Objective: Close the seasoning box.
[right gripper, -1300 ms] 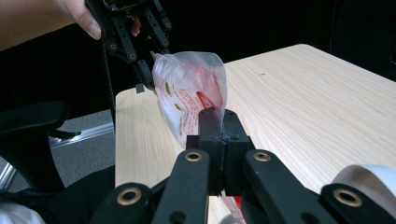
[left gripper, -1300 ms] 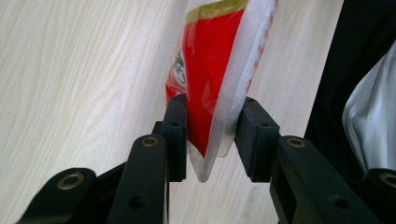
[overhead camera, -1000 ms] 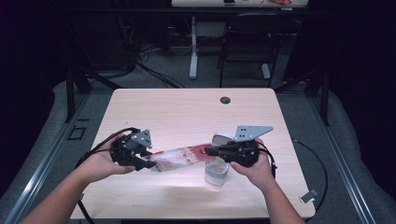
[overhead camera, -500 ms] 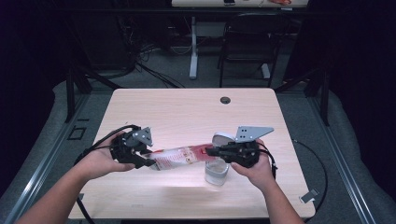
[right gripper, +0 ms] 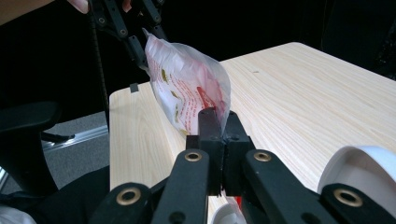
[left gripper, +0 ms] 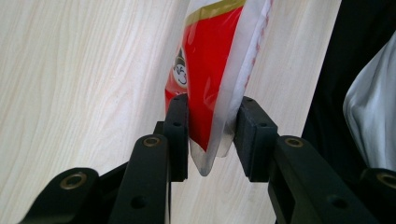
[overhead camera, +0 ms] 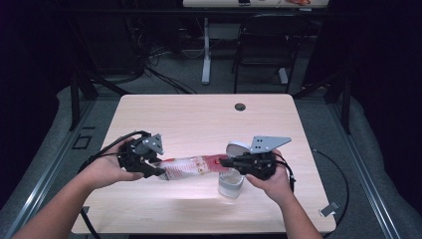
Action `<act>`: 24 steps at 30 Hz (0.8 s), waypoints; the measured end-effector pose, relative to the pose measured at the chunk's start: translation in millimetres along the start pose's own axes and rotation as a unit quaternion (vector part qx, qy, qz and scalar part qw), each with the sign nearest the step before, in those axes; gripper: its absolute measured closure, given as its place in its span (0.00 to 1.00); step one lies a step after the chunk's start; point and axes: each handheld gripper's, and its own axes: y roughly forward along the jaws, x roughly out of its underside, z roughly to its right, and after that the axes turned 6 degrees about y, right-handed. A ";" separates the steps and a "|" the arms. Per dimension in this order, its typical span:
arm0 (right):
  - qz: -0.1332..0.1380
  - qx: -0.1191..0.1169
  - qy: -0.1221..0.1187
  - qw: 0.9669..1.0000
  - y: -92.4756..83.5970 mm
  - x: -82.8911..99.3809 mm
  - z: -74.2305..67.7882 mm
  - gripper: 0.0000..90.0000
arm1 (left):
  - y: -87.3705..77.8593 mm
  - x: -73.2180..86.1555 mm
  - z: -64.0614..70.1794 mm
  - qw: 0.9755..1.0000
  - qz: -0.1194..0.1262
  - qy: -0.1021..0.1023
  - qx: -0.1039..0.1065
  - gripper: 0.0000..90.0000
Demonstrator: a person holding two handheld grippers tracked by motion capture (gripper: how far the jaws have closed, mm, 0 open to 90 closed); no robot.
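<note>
A red and white printed plastic packet hangs stretched between both grippers above the table. My left gripper is shut on its left end; in the left gripper view the packet is pinched between the two pads. My right gripper is shut on the right end, and the packet bulges out beyond its closed jaws. A clear plastic container stands on the table just below the right gripper, its white lid flipped up behind. The lid's rim shows at the lower right of the right gripper view.
The light wood table has a round cable hole near its far edge. A small clip-like object lies past the table's right front corner. A chair and another desk's leg stand beyond the table.
</note>
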 end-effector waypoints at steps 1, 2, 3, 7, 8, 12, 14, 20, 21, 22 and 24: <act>0.001 0.000 0.001 1.000 -0.2 0.6 0.2 1.00 | -0.6 -0.7 -0.1 1.000 0.000 0.002 -0.002 0.76; 0.001 -0.001 0.003 1.000 -0.6 1.1 0.5 1.00 | -1.2 -1.4 -0.1 1.000 -0.001 0.003 -0.002 0.76; 0.002 -0.001 0.003 1.000 -0.9 1.5 0.6 1.00 | -1.7 -2.0 -0.1 1.000 0.000 0.003 -0.002 0.76; 0.004 -0.001 0.004 1.000 -2.6 3.0 1.1 1.00 | -4.1 -4.4 -0.3 1.000 -0.001 0.006 -0.002 0.76; 0.004 -0.001 0.005 1.000 -2.9 3.2 0.9 1.00 | -4.6 -5.0 -0.5 1.000 -0.002 0.008 -0.003 0.76; 0.007 0.000 0.008 1.000 -3.8 4.8 1.1 1.00 | -6.0 -6.9 -1.0 1.000 -0.002 0.009 -0.003 0.76; 0.006 0.001 0.007 1.000 -4.4 4.8 1.3 1.00 | -6.9 -8.0 -0.9 1.000 -0.003 0.008 -0.004 0.76; 0.009 0.001 0.010 1.000 -5.6 5.6 2.3 1.00 | -9.5 -11.9 -2.0 1.000 -0.007 0.009 -0.001 0.76; 0.008 0.003 0.009 1.000 -6.1 5.6 2.6 1.00 | -10.1 -12.8 -2.6 1.000 -0.009 0.014 -0.003 0.76; 0.007 0.004 0.009 1.000 -6.3 5.7 2.8 1.00 | -10.4 -13.9 -2.6 1.000 -0.010 0.013 -0.003 0.76; 0.010 0.004 0.013 1.000 -6.5 6.4 3.2 1.00 | -10.8 -15.2 -3.1 1.000 -0.011 0.016 -0.004 0.76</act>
